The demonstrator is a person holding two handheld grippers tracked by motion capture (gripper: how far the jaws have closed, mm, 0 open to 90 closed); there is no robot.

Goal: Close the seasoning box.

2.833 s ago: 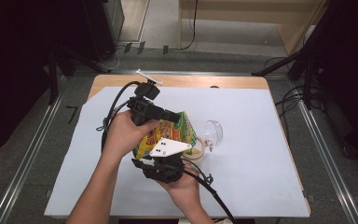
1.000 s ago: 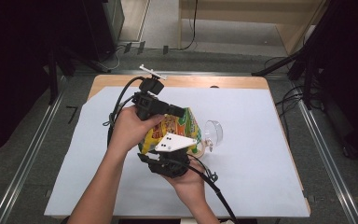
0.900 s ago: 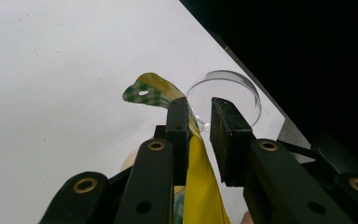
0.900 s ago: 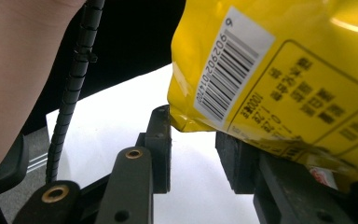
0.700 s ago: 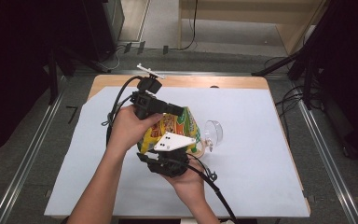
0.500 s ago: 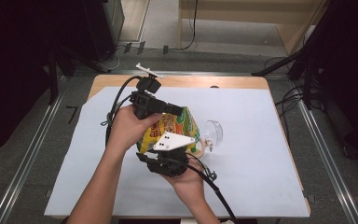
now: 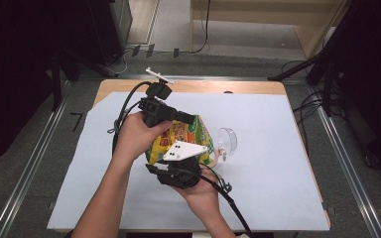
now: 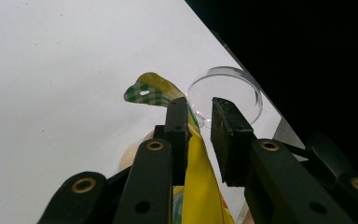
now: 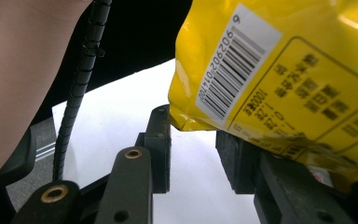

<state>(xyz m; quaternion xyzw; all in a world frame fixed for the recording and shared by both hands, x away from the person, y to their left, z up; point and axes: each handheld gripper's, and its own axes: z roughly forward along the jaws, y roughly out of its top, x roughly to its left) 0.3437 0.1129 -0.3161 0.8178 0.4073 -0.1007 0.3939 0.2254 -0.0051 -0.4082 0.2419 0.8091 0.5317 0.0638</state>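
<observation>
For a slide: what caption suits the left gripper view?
Left gripper with a yellow snack bag's edge between its jaws, clear bowl beyond.

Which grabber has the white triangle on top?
The right gripper, nearer the person, carries the white three-cornered plate; the left gripper, farther away, has none.

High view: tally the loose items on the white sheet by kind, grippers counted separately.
Yellow snack bag: 1
Clear plastic cup, on its side: 1
Handheld grippers: 2, left gripper and right gripper
Total: 2 items, 2 grippers
</observation>
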